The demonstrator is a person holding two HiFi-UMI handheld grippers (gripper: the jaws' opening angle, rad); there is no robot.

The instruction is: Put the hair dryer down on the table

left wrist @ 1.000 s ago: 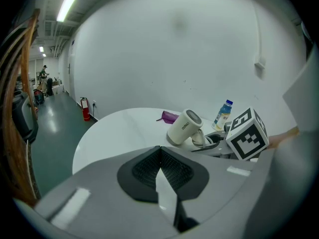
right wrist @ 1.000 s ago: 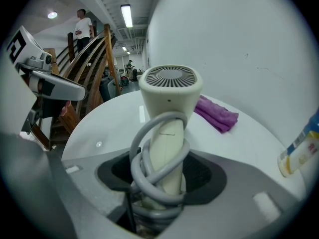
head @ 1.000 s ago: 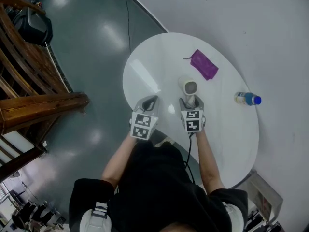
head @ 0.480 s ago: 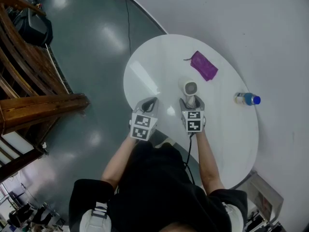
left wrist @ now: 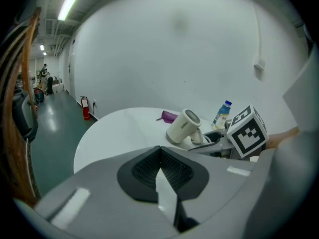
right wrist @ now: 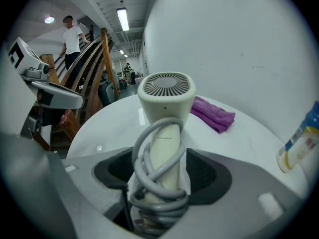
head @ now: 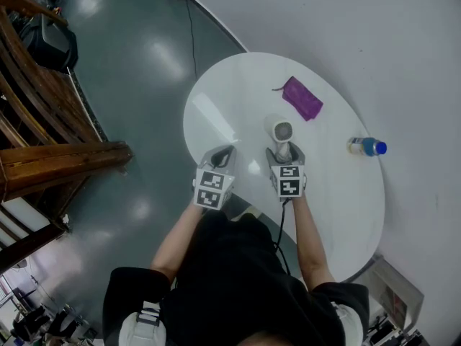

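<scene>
**Releasing the hair dryer: state of both hand-held grippers and the worktop**

Item 1. My right hand-held gripper [head: 284, 155] is angled down over the near part of the round white worktop [head: 238, 99]. Its jaws have just been opening and now stand spread wide. The handle of the hair dryer [right wrist: 164, 113] lies between them, with a grey cord [right wrist: 149, 183] looped several times round it. In the right gripper view a dark gap shows on each side between handle and pads. Low down the cord bulges outward, so a light contact there may be present; I cannot rule it out.

Item 2. The hair dryer is cream-coloured. In the left gripper view its barrel appears to rest on the worktop, handle pointing back toward my right hand-held gripper. Its round grille faces that gripper's camera.

Item 3. My left hand-held gripper [head: 225, 150] is held just beside the right one, over the worktop's near edge, apart from the dryer. Its jaws are pressed together at the tips, with nothing between them.

Item 4. A purple cloth [head: 302, 97] lies beyond the dryer, near it but not touching. A bottle with a blue cap [head: 367, 147] lies well apart to the right, close to the worktop's rim.
</scene>
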